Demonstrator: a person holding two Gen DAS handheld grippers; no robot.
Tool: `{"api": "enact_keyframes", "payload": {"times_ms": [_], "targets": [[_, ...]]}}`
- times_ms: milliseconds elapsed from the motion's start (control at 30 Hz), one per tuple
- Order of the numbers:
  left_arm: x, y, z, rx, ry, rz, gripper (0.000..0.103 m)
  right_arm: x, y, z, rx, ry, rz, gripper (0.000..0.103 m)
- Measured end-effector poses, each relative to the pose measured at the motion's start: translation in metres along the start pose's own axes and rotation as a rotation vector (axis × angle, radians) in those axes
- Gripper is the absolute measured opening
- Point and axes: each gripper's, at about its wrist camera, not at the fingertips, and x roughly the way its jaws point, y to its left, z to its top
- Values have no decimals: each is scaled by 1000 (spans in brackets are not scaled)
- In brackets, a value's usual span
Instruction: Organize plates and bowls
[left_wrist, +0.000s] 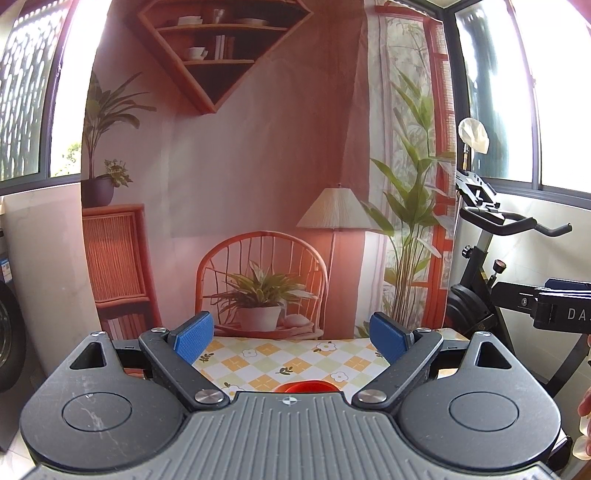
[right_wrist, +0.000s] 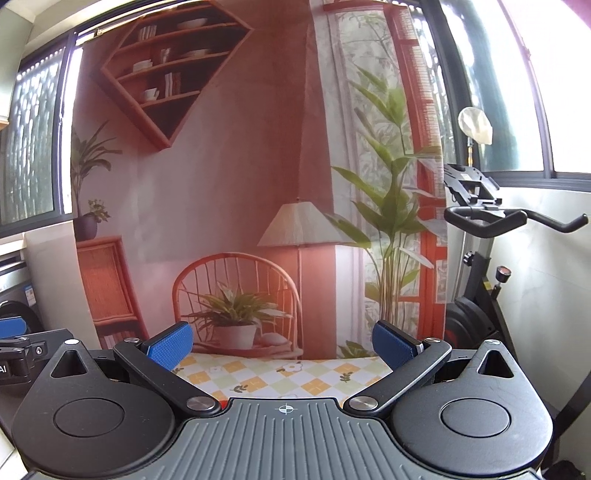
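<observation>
In the left wrist view my left gripper (left_wrist: 291, 338) is open above a table with a checked floral cloth (left_wrist: 295, 360), its blue pads spread wide and nothing between them. Just the rim of a red bowl (left_wrist: 306, 387) peeks out from behind the gripper body, below the fingers. In the right wrist view my right gripper (right_wrist: 283, 345) is open too, held above the same cloth (right_wrist: 280, 376), and nothing is between its pads. No plate or bowl shows in the right view.
A printed backdrop of a room (left_wrist: 258, 166) hangs right behind the table. An exercise bike (left_wrist: 484, 258) stands to the right. The right gripper's body (left_wrist: 561, 306) shows at the left view's right edge, with a hand (left_wrist: 585, 406) below it.
</observation>
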Motion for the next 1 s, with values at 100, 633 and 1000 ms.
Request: {"api": "enact_keyframes", "payload": {"times_ms": [100, 633, 1000], "targets": [[0, 0, 0, -2, 3, 3, 93, 0, 0, 0, -1, 2, 3, 103], [0, 0, -2, -5, 9, 8, 93, 1, 0, -3, 0, 7, 2, 103], [0, 0, -3, -2, 9, 4, 93, 2, -2, -6, 5, 13, 2, 103]]}}
